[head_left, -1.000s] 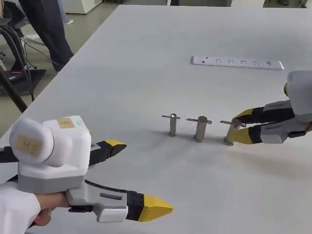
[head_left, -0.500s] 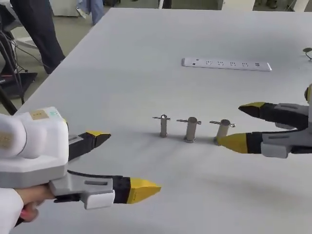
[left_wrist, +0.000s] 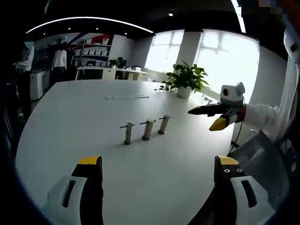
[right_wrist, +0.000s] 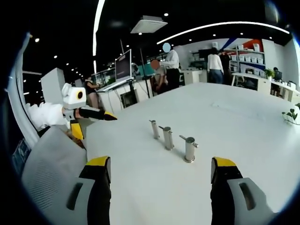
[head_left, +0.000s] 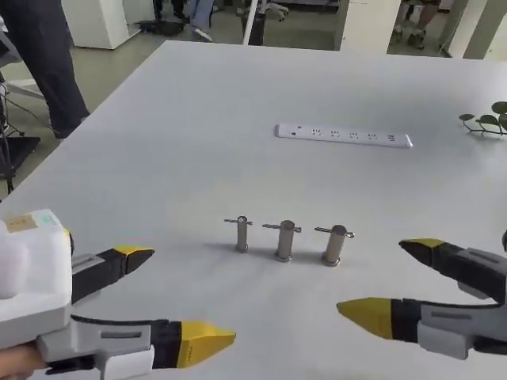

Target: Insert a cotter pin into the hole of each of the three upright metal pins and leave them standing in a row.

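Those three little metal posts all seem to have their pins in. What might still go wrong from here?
1. The three metal pins stand free in a close row. A nudge from the open right hand-held gripper, near the row's end, would likely topple one into its neighbour.
2. Each cotter pin sticks out sideways, so a passing jaw might snag one and drag it out.

Silver metal pins (head_left: 286,240), white table (head_left: 198,119), white power strip (head_left: 344,135)

open office: white table (head_left: 198,119), power strip (head_left: 343,134), potted plant (left_wrist: 187,77), monitor (right_wrist: 123,65)
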{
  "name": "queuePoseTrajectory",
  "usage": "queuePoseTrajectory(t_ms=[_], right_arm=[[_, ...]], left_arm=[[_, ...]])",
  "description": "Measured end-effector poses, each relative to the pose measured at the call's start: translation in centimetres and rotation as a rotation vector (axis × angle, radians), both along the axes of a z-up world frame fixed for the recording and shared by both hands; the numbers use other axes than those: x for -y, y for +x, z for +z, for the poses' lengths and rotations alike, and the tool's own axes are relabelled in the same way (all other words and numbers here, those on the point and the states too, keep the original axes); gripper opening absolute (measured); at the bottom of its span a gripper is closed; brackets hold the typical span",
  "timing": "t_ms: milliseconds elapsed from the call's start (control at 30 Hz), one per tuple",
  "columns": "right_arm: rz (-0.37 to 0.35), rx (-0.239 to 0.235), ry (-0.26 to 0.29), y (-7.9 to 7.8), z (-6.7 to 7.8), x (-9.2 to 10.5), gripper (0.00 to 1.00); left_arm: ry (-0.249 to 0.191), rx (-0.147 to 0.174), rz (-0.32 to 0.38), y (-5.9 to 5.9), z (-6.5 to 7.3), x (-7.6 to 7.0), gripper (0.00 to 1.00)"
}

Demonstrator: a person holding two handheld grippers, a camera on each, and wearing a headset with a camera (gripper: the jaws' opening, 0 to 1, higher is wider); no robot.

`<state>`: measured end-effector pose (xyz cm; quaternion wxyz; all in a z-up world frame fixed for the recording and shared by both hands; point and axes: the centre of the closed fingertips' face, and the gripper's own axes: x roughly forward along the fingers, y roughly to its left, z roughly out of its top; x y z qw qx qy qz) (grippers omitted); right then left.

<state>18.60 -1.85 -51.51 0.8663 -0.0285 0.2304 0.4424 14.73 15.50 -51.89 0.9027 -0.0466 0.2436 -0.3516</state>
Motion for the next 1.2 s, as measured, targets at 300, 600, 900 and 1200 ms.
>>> queuePoseTrajectory(t_ms=[300, 600, 900, 1200], right_arm=[[-0.069, -0.063, 0.047, -1.6, -1.0, -0.4, 0.92], [-0.044, -0.071, -0.048, -3.1, -1.6, 0.4, 0.95], [-0.139, -0.101, -0.023, -3.1, -1.1, 2.2, 0.98], [-0.171, -0.108, -0.049, -3.6, -1.8, 2.6, 0.98]], left_arm=[[-0.023, -0.029, 0.028, -1.2, -0.1, 0.0, 0.99], [0.018, -0.003, 0.041, -1.6, 0.4, -0.9, 0.99], [0.045, -0.007, 0.058, -1.9, -0.3, -1.3, 0.99], [0.029, -0.008, 0.075, -2.2, 0.1, -1.6, 0.99]])
